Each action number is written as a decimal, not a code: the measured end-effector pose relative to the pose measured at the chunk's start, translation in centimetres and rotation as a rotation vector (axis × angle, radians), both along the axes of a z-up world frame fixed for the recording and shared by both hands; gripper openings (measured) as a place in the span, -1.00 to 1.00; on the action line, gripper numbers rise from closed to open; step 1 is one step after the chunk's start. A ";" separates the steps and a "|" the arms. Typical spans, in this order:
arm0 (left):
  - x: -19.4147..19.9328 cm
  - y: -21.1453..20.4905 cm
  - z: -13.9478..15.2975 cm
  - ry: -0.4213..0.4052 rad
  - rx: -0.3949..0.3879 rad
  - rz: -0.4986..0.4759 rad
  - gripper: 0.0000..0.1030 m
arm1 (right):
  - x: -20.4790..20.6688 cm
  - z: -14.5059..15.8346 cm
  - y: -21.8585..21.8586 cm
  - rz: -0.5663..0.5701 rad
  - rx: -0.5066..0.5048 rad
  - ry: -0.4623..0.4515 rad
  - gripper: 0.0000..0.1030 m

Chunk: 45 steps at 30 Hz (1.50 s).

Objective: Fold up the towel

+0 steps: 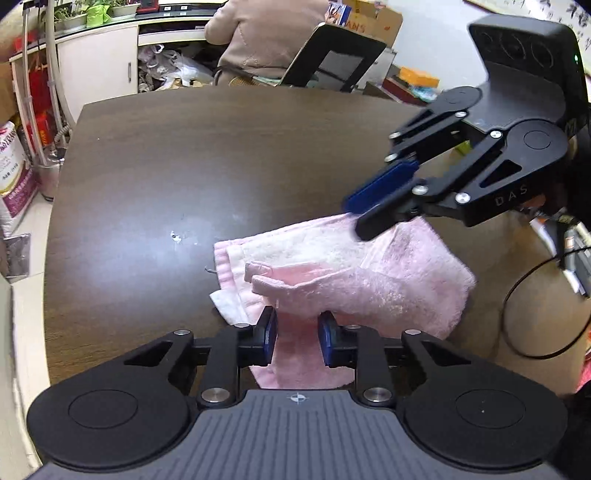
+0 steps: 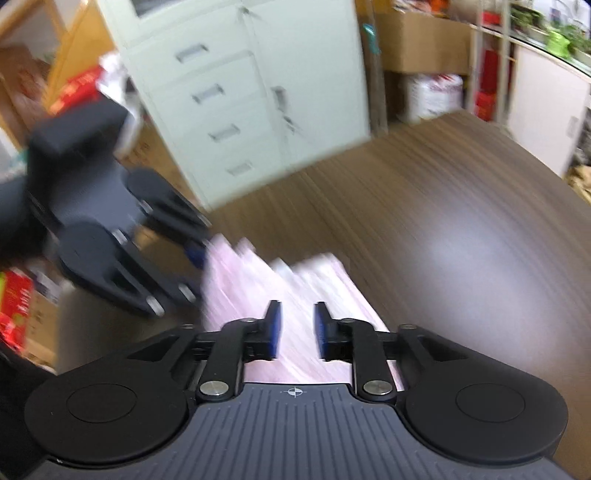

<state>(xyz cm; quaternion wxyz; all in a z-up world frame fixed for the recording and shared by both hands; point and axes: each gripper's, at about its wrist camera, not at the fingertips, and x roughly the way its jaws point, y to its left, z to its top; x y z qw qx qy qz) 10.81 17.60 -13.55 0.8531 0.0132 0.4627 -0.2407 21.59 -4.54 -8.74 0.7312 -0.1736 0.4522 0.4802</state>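
Note:
A pink towel [image 1: 354,273] lies partly folded and rumpled on the dark wooden table [image 1: 184,155], near its front right edge. My left gripper [image 1: 297,332] is open, its blue pads either side of the towel's near fold without pinching it. My right gripper [image 1: 364,218] shows in the left wrist view above the towel's far right corner, jaws a little apart. In the blurred right wrist view my right gripper [image 2: 297,328] is open over the towel [image 2: 295,288], and the left gripper [image 2: 195,258] sits at the towel's left edge.
A seated person [image 1: 266,33] and a black chair [image 1: 332,55] are beyond the table's far edge. White cabinets [image 1: 99,70] and bags stand at the left. A black cable [image 1: 532,317] hangs off the table's right side. A white drawer unit [image 2: 236,103] stands past the table.

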 end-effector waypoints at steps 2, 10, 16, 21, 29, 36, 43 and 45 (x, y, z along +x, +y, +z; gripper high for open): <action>0.1 -0.1 -0.1 -0.002 0.038 0.012 -0.53 | 0.3 -0.2 -2.3 -0.098 -0.019 0.015 -0.45; -0.6 -0.5 1.8 -0.114 0.127 -0.001 -0.28 | -2.2 -1.1 -9.8 -0.343 -0.014 0.057 -0.19; -0.9 -2.8 2.6 -0.196 0.290 -0.135 -0.27 | -1.5 -2.7 -9.1 -0.371 0.068 0.111 -0.18; -1.3 -3.5 2.3 -0.222 0.362 -0.187 -0.28 | -0.9 -4.1 -7.8 -0.343 0.035 0.127 -0.18; -1.1 -3.7 2.3 -0.272 0.390 -0.194 -0.26 | -0.9 -4.9 -7.5 -0.326 0.022 0.180 -0.72; -1.8 -3.9 2.3 -0.330 0.451 -0.265 -0.24 | -1.2 -3.8 -7.9 -0.341 0.062 0.174 -0.84; -0.9 -4.2 2.5 -0.333 0.395 -0.254 -0.22 | -2.4 -1.0 -10.0 -0.433 0.112 0.086 -0.85; -0.3 -4.4 2.5 -0.324 0.360 -0.239 -0.13 | -2.5 -0.3 -11.0 -0.488 0.130 0.042 -0.85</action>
